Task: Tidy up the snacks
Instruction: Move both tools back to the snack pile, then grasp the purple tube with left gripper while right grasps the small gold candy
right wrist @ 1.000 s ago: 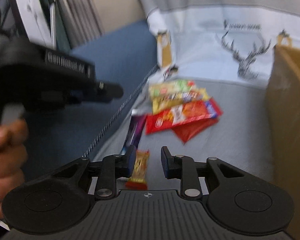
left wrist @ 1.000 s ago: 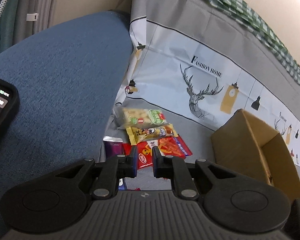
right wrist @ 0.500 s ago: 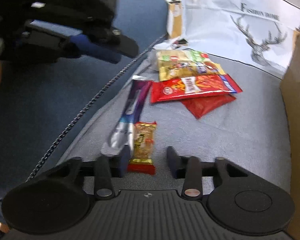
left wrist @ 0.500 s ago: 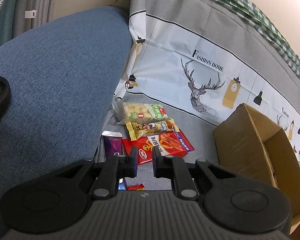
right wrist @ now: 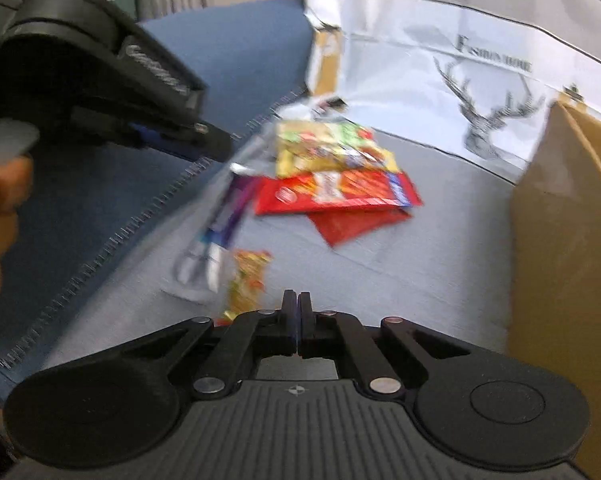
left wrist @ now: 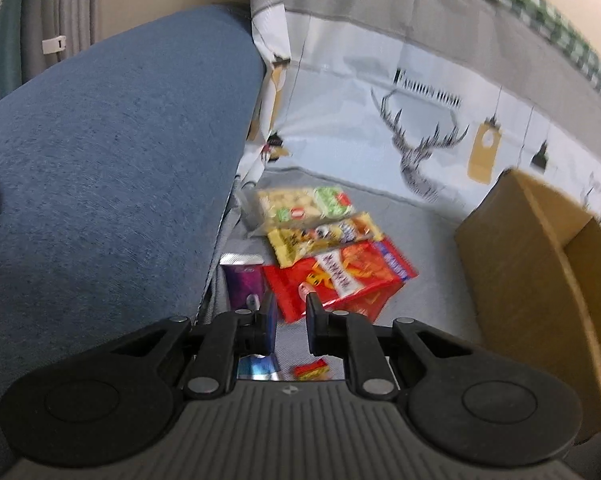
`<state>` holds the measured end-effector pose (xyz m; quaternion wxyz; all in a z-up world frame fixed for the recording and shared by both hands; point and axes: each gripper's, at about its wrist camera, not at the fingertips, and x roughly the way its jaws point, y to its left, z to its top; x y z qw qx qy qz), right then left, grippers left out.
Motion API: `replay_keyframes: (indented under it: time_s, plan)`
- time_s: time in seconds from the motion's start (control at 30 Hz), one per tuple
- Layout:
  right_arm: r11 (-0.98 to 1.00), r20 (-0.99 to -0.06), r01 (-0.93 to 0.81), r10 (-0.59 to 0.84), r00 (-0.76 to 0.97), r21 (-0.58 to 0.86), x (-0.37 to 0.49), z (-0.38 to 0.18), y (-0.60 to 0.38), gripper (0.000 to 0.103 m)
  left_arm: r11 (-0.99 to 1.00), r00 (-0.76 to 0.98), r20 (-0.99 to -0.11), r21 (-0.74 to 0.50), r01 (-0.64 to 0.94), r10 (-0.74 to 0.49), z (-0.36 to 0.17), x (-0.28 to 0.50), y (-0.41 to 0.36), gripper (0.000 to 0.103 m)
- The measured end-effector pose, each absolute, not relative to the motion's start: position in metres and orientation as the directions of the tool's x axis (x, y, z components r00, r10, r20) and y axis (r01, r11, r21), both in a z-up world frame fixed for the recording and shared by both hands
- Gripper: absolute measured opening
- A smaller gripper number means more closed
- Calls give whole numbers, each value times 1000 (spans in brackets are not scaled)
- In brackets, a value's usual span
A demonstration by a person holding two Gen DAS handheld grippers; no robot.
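Several snack packets lie on the grey sofa seat. A red chips packet (left wrist: 340, 276) (right wrist: 336, 194) lies under a yellow packet (left wrist: 324, 238) and a green-and-white packet (left wrist: 306, 204). A purple wrapper (left wrist: 242, 284) (right wrist: 230, 216) lies by the blue cushion. A small gold-and-red bar (right wrist: 248, 280) lies just left of my right gripper (right wrist: 297, 304), which is shut and empty, above the seat. My left gripper (left wrist: 290, 312) is slightly open and empty, above the red packet's near end. The same bar (left wrist: 310, 370) shows below the left gripper.
An open cardboard box (left wrist: 540, 280) (right wrist: 568, 240) stands at the right on the seat. A blue cushion (left wrist: 112, 168) (right wrist: 224, 68) rises at the left. A deer-print cover (left wrist: 420, 120) hangs over the sofa back. The left hand-held gripper (right wrist: 100, 88) shows at upper left in the right wrist view.
My right gripper has shut with nothing in it and has pulled back and to the right of the gold-and-red bar. The left gripper has shifted slightly; the view is blurred by motion.
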<state>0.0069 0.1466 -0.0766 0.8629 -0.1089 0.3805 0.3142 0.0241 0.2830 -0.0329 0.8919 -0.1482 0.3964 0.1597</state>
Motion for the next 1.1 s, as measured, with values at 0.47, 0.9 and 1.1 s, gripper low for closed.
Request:
replay_keyframes:
  time_s: [0.47,0.9,1.1]
  plan:
    - [745,-695,-646,555,458,169,7,-82,168,52,903,561,-805,-78,-422,193,-50,37,272,29]
    - [799,-730,-600,426,535,27,8,-83,153,27,907,442,-851,91,-410,285,-76,59,257,45]
    - [824,-779,-564,393,488,62,9,-86,135,27,899,400,-881,62,-434,254,-89,60,265,30]
